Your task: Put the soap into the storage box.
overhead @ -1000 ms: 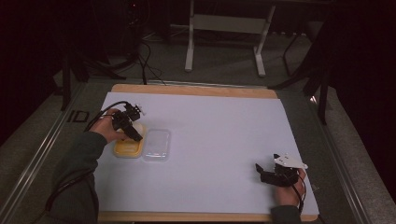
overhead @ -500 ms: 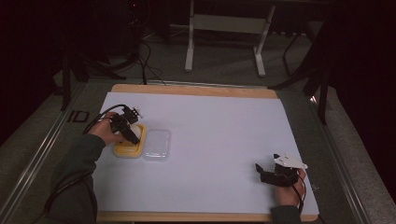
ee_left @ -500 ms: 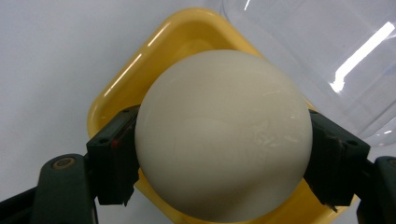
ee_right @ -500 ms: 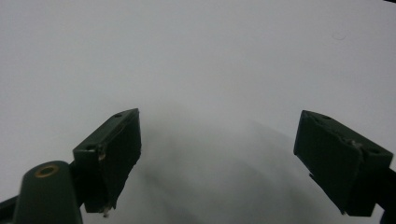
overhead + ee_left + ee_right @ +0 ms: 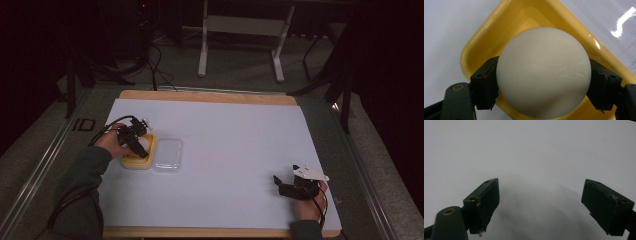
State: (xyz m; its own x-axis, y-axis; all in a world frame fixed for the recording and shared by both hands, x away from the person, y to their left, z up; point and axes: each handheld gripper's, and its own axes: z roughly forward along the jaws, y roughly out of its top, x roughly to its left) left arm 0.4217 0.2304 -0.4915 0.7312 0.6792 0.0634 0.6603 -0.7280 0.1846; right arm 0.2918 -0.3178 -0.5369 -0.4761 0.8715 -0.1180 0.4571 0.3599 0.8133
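1. A white ball [image 5: 543, 72] sat pinched between the jaws of the left gripper [image 5: 543, 85], over a yellow tray [image 5: 481, 47].
2. A clear lid [image 5: 167, 155] lay just beyond the tray, touching its far edge.
3. The right gripper [image 5: 549, 205] hovered over bare white tabletop [image 5: 240, 140], its jaws spread, well apart from the ball.

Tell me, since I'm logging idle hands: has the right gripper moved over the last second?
No. The right gripper sits at the same spot near the white table sheet's front right corner, jaws open.
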